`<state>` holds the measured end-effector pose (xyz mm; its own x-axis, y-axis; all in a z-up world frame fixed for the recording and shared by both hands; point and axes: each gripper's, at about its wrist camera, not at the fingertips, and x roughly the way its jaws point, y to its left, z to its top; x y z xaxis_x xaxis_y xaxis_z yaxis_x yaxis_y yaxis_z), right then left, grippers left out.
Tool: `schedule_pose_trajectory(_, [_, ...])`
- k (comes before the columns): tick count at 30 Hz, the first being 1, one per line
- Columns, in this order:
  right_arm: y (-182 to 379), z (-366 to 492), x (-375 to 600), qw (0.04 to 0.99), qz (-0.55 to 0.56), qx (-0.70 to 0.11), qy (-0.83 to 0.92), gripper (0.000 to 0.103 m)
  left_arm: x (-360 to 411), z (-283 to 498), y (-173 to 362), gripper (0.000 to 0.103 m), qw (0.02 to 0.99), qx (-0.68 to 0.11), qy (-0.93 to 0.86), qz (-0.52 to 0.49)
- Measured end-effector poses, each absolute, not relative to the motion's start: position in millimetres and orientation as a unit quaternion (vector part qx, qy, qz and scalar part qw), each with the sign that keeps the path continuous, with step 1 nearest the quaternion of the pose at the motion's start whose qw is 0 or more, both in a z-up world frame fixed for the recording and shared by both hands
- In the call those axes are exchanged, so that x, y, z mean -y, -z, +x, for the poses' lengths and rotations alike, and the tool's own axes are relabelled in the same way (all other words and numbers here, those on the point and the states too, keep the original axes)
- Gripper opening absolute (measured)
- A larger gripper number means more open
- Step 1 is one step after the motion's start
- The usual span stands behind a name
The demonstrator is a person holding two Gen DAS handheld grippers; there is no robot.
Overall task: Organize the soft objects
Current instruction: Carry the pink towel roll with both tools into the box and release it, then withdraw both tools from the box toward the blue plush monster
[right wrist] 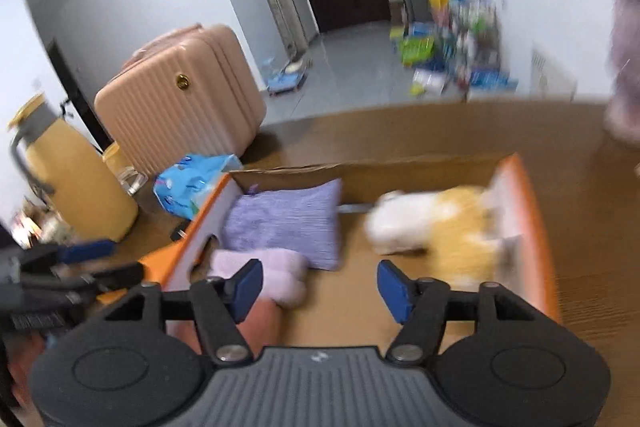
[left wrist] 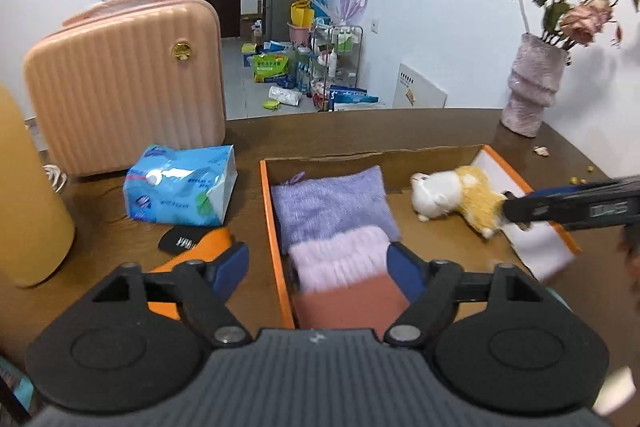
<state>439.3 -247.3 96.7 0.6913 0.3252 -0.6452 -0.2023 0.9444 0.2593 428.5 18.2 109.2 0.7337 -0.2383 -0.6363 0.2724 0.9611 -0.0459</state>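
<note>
both the left gripper point(left wrist: 318, 269) and the right gripper point(right wrist: 320, 285) have their blue-padded fingers spread, holding nothing, over the orange-rimmed cardboard box point(left wrist: 274, 223) where the white-and-yellow plush toy point(left wrist: 456, 199) lies beside the folded purple fluffy towel point(left wrist: 332, 205)

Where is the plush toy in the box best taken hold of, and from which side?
Probably across the yellow body of the plush toy, coming down from above. It lies on its side on the floor of the orange box, white head towards the purple towel, its back end close to the right wall, so a side approach looks cramped.
</note>
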Motion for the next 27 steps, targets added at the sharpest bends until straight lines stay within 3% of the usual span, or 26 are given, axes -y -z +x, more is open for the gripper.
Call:
schedule_pose_trajectory(5, [-121.5, 367.8, 295.8, 0.939, 0.016, -0.326, -0.113, 0.072, -22.0, 373.4, -118.2, 0.083, 0.934, -0.329, 0.137, 0.034])
schedule_pose_trajectory(12, [-128.1, 294.1, 328.4, 0.952, 0.047, -0.277, -0.124, 0.075, -5.3, 290.1, -117.7, 0.086, 0.956, -0.273, 0.11, 0.015])
schedule_pose_trajectory(14, [-119.4, 254.8, 329.9, 0.956, 0.043, -0.252, -0.146, 0.077, -0.6, 249.2, -104.5, 0.093, 0.961, -0.246, 0.126, 0.006])
schedule_pose_trajectory(19, [-74.7, 166.3, 317.0, 0.961, 0.009, -0.217, -0.17, 0.08, 15.5, 177.2, -53.8, 0.093, 0.948, -0.289, 0.132, -0.033])
schedule_pose_trajectory(27, [-24.9, 132.6, 326.8, 0.954, 0.085, -0.241, -0.161, 0.078, 43.7, 164.7, -38.8, 0.093, 0.934, -0.317, 0.164, -0.006])
